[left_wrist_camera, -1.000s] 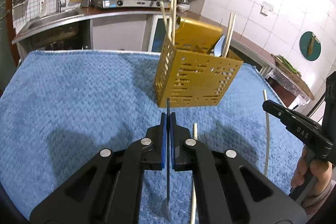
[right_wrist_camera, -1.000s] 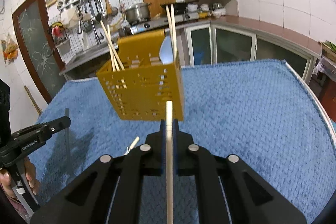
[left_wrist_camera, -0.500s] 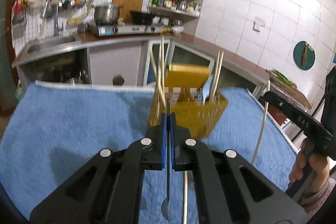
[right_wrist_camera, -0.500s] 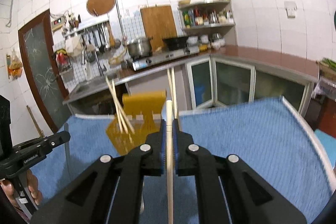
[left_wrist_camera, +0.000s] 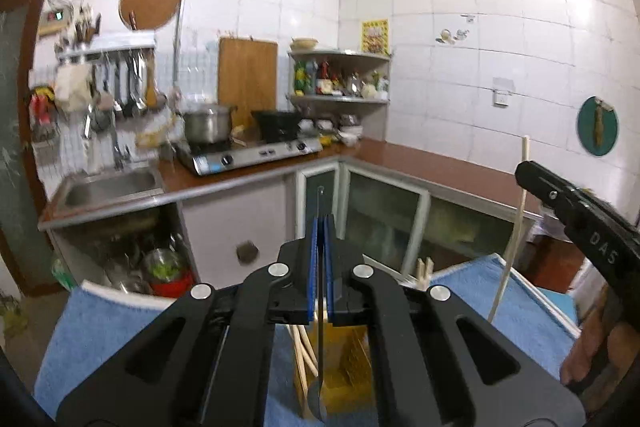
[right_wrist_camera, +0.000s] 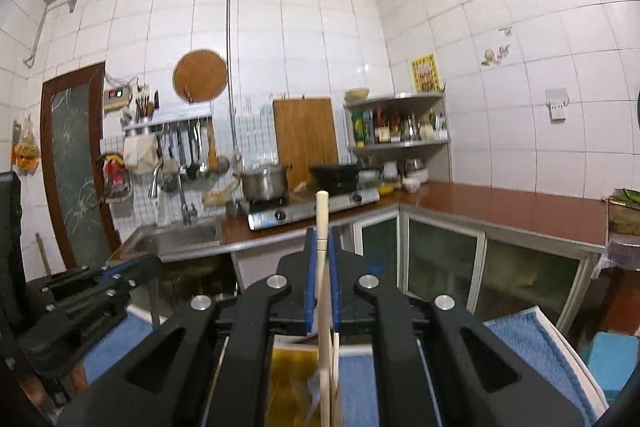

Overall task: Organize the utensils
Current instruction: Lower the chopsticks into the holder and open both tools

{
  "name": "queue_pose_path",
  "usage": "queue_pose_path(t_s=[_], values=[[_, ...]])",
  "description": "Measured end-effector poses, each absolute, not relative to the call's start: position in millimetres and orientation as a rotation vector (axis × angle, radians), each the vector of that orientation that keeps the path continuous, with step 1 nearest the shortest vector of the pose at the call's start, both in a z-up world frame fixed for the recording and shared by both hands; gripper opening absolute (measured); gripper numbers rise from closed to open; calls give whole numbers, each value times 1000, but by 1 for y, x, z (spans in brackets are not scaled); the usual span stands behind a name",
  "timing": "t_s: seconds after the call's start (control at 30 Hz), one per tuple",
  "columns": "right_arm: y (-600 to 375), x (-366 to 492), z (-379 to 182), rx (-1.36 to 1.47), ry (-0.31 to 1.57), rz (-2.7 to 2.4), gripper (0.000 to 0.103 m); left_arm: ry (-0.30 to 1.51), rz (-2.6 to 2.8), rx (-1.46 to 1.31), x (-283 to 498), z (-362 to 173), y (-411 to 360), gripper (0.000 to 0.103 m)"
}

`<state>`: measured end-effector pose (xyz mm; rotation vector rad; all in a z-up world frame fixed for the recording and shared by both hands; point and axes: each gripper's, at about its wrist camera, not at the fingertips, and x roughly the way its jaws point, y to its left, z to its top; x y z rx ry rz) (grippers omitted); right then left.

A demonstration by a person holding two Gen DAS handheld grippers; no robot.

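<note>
My left gripper [left_wrist_camera: 320,223] is shut on a thin metal spoon [left_wrist_camera: 319,367] that hangs bowl-down between its blue pads. Below it stands the yellow perforated utensil holder [left_wrist_camera: 340,359], with chopsticks [left_wrist_camera: 302,347] inside, mostly hidden behind the gripper. My right gripper [right_wrist_camera: 321,239] is shut on a pale wooden chopstick [right_wrist_camera: 323,291] held upright above the same holder [right_wrist_camera: 288,375]. In the left wrist view the right gripper [left_wrist_camera: 532,173] shows at the right edge with its chopstick [left_wrist_camera: 510,239]. The left gripper [right_wrist_camera: 140,265] appears at the left of the right wrist view.
A blue towel [left_wrist_camera: 88,339] covers the table [right_wrist_camera: 532,343]. Behind it run a brown counter [right_wrist_camera: 500,203] with a sink [left_wrist_camera: 108,183], a gas stove [left_wrist_camera: 248,155] with a pot, a corner shelf of bottles [right_wrist_camera: 396,127] and glass cabinet doors [right_wrist_camera: 440,259]. A hand [left_wrist_camera: 596,351] grips the right tool.
Both grippers have risen and tilted up with the spoon and chopstick still held. The holder has dropped from the middle of each view to the bottom edge; the kitchen wall now fills the frames.
</note>
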<state>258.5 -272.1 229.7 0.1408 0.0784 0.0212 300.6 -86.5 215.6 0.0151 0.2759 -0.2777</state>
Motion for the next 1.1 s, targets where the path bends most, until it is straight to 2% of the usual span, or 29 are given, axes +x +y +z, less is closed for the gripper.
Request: queue_pose_path(t_s=[0.23,0.43,0.7,0.87,1.1], values=[[-271,289,203,170,31,21,6,276,-244,40,340,177,-112,1],[-275,302,157,149,90,37,6,357,-244,23,354,127,-102,1],[-267,304,104,107,219,64,6,415,-228,43,340,91,-85,3],[-266,304,85,90,278,56,6,440,-233,37,330,84,-78,3],[-268,288,96,97,336,80,8,453,-255,-10,302,106,-61,4]])
